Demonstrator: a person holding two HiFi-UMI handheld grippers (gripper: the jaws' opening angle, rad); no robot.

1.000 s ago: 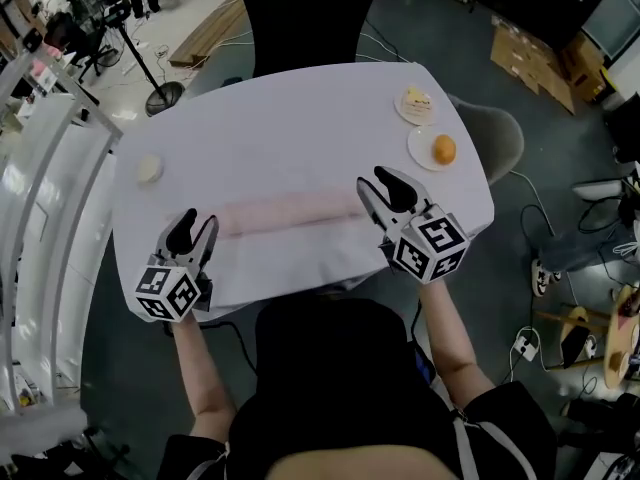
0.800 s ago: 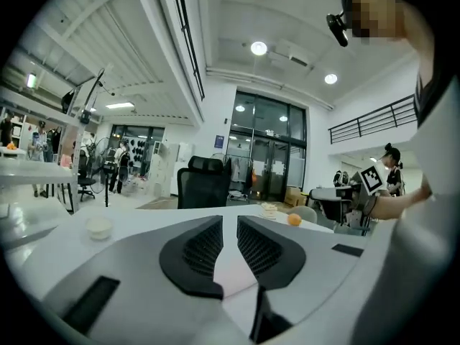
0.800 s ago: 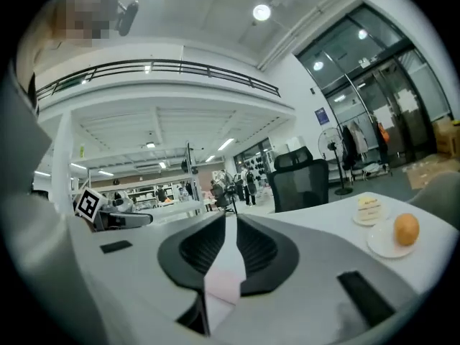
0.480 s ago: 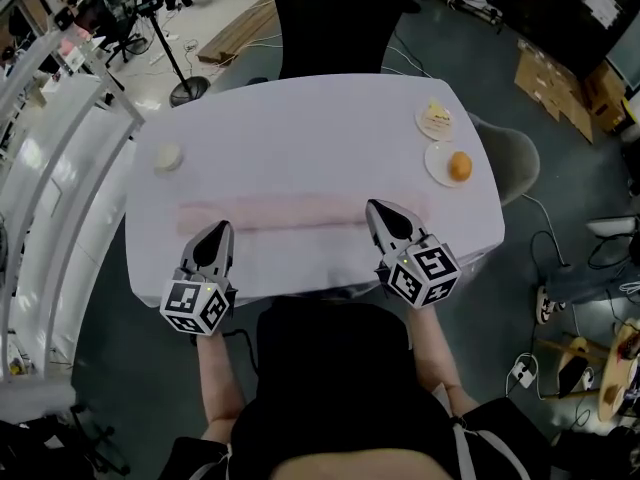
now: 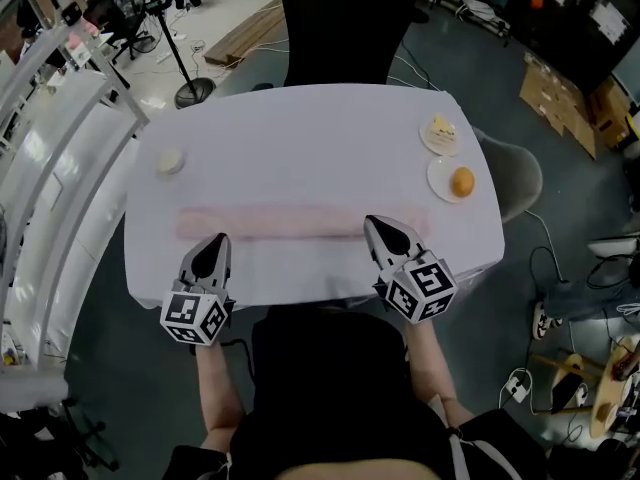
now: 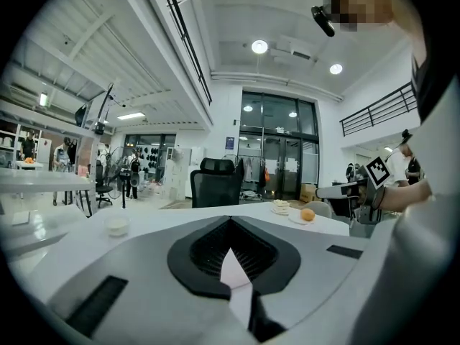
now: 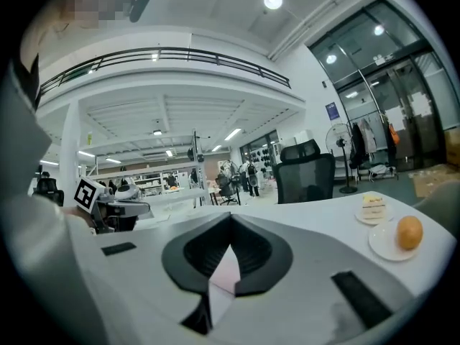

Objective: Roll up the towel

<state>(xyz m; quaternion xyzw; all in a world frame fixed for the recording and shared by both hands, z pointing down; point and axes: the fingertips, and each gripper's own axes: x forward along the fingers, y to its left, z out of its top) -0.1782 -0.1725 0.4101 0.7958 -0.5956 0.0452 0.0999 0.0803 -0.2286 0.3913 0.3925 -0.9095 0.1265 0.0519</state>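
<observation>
- The left gripper (image 5: 214, 244) has its fingers closed together, and a thin sliver of pale pink cloth shows pinched between them in its own view.
- The right gripper (image 5: 381, 229) is closed the same way, with a pinkish fold of cloth caught between its fingers.
- The towel (image 5: 300, 221) lies as a long pink roll across the white table (image 5: 300, 128). It runs from just beyond the left fingers to just past the right fingers, and its near edge is at both sets of fingertips.
- Both grippers point away from the person, roughly level and side by side, with most of the roll's length between them.
- A small pale bowl (image 5: 171, 160) sits ahead of the left fingers, beyond the roll and well apart from it.
- Ahead and to the outer side of the right fingers is a plate (image 5: 443, 175) with an orange (image 5: 462, 181) on it.
- Just past that plate, a second plate (image 5: 428, 136) holds a slice of cake (image 5: 443, 126).
- A black office chair (image 5: 345, 23) stands at the far side of the table.
</observation>
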